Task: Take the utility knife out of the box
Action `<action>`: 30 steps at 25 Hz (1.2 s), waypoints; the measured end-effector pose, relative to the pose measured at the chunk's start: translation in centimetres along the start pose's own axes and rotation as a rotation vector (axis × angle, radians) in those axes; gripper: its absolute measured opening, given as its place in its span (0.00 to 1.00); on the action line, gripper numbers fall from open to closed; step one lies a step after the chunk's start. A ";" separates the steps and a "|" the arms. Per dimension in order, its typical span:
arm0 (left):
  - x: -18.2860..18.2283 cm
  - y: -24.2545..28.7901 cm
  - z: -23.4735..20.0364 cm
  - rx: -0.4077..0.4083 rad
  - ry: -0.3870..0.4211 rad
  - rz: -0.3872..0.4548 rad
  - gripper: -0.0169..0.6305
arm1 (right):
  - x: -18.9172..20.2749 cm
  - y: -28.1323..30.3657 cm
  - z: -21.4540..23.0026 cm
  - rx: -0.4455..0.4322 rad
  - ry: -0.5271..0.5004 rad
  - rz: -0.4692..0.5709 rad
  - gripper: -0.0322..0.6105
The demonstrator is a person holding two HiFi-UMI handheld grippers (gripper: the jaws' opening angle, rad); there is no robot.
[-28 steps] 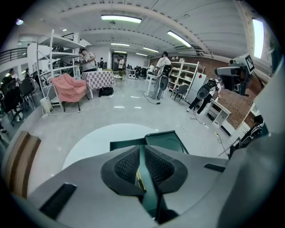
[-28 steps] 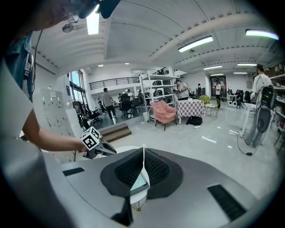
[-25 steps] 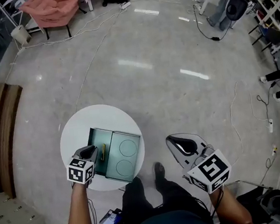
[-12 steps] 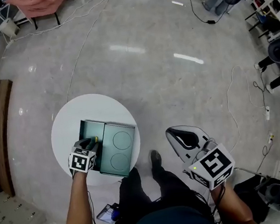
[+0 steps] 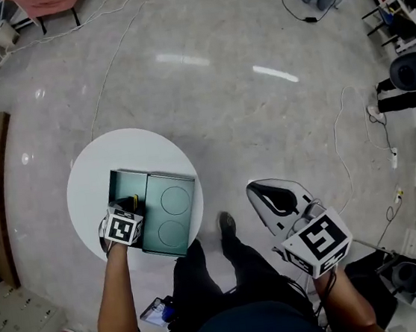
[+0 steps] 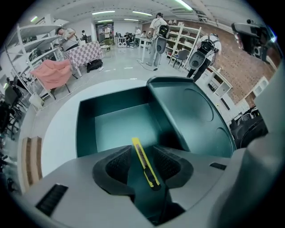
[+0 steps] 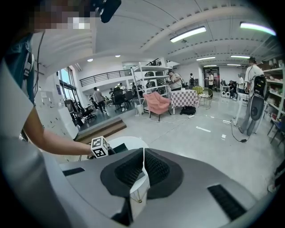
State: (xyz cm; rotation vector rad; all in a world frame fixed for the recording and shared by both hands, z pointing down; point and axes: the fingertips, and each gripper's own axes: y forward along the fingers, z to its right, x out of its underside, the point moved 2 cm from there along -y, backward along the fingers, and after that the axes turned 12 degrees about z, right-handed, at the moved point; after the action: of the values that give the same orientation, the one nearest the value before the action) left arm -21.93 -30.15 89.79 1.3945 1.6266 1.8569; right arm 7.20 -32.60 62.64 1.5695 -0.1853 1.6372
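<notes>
Round white table (image 5: 89, 176) on glossy floor (image 5: 224, 114): left hand-held gripper (image 5: 129, 206) just spread around utility knife (image 6: 143, 161), right hand-held gripper (image 7: 142, 160) closed.

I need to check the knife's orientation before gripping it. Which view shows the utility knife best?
The left gripper view: the yellow utility knife lies close up and nearly whole inside the open box. The head view shows only a tiny yellow sliver of it in the box; the right gripper view shows none of it.
</notes>
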 end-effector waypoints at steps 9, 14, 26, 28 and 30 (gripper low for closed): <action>0.8 1.1 -0.1 0.007 -0.060 0.020 0.25 | 1.1 0.0 0.3 0.010 0.011 -0.006 0.11; 1.0 1.3 -1.4 -0.005 -0.134 0.061 0.17 | 1.5 0.4 0.1 0.010 0.013 -0.007 0.11; 0.7 0.5 -1.1 -0.028 -0.140 0.083 0.13 | 1.1 -0.6 -0.7 0.007 0.004 0.003 0.11; 0.4 -0.1 -0.9 -0.034 -0.138 0.103 0.12 | 0.9 -0.8 -0.8 0.008 0.000 0.007 0.11; 0.3 -0.8 -0.8 -0.041 -0.138 0.119 0.12 | 0.6 -1.0 -1.0 0.006 -0.005 0.013 0.11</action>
State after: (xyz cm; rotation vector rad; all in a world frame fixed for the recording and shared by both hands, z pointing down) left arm -23.06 -30.13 89.32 1.5952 1.4609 1.8014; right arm 7.17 -31.04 62.52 1.5808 -0.1942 1.6455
